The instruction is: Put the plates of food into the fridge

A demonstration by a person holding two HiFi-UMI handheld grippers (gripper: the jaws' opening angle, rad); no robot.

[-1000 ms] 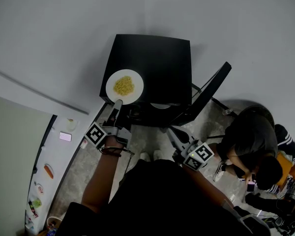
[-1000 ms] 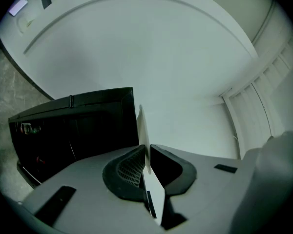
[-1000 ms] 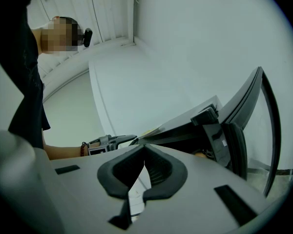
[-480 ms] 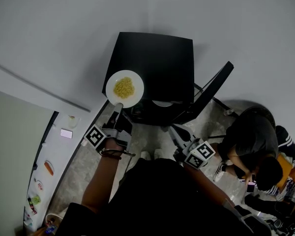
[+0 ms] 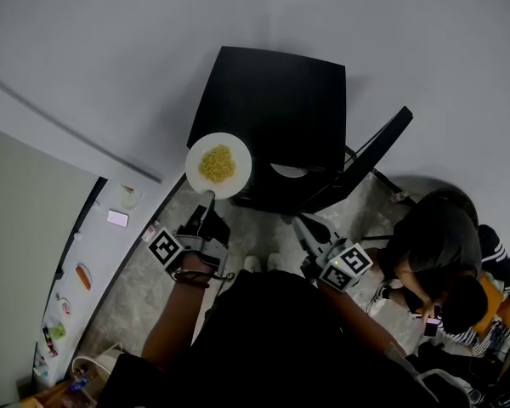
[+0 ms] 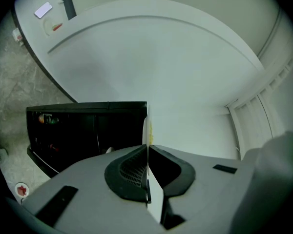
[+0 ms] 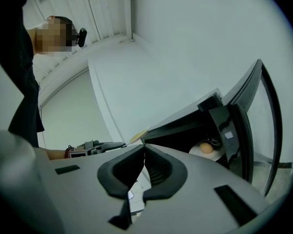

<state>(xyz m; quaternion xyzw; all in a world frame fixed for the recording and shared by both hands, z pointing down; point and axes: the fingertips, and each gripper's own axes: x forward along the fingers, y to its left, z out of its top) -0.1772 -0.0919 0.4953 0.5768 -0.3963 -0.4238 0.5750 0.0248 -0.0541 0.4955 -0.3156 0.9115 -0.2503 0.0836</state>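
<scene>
- Left gripper (image 5: pixel 207 198): jaws, just closing, clamp the rim of noodle plate (image 5: pixel 195 155) at its 6 o'clock.
- Right gripper (image 5: pixel 299 223): jaws together, empty.
- Open fridge (image 5: pixel 276 109) at plate's 2 o'clock.

The fridge (image 5: pixel 276 100) front gapes open, door (image 5: pixel 365 161) swung out right; a second plate (image 5: pixel 287 171) sits inside. The noodle plate (image 5: pixel 218 165) in the left claw (image 5: pixel 207 199) hangs by the left front corner.
</scene>
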